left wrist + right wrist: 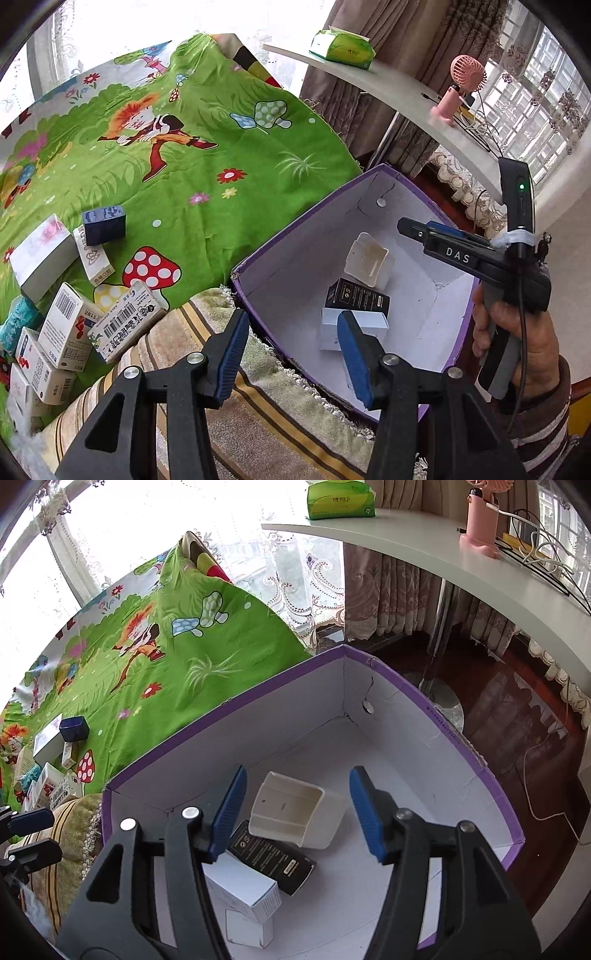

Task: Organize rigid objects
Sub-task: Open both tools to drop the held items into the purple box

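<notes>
Both tools spread, empty: right tool (297, 812) over purple-rimmed cardboard box (436, 705); next small carton (125, 325) to be pinched squarely by left tool (293, 354).

A lived-in room of a home: a child's cartoon mushroom sheet (207, 155) spread over a soft surface, lace and heavy patterned curtains (388, 590) along big windows, a curved white shelf (424, 550) holding a tissue pack (340, 500) and pink desk fan (463, 79), dark polished wood floor (517, 709)
</notes>
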Demonstrator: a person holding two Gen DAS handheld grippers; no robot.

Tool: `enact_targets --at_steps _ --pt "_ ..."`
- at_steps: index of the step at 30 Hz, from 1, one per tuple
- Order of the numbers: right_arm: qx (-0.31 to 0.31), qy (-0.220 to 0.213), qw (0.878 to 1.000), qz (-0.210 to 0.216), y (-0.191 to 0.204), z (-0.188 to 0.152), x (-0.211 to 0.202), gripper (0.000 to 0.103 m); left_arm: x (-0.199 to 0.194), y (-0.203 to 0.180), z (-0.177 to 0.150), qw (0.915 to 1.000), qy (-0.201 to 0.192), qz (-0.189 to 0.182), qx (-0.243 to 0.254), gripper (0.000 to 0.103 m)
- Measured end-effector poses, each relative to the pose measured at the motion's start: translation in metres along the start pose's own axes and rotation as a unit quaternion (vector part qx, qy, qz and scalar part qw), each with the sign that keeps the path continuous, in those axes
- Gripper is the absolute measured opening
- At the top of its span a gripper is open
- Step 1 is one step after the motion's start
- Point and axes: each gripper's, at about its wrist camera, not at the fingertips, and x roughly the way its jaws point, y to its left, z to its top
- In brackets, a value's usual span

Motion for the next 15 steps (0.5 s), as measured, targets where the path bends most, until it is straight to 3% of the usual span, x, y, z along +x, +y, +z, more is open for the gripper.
enact_targets --at_steps 9,15 --pt "-0.003 0.014 1.000 0.002 0.005 -0.008 0.002 0.067 -0.020 0.032 -0.009 0.9987 -0.022 0.003 -0.045 0.052" --pt "-0.050 0.046 0.998 -0.003 0.024 -0.024 0.009 0.069 -0.035 0.056 -0.018 0.9966 -0.036 0.010 -0.074 0.052"
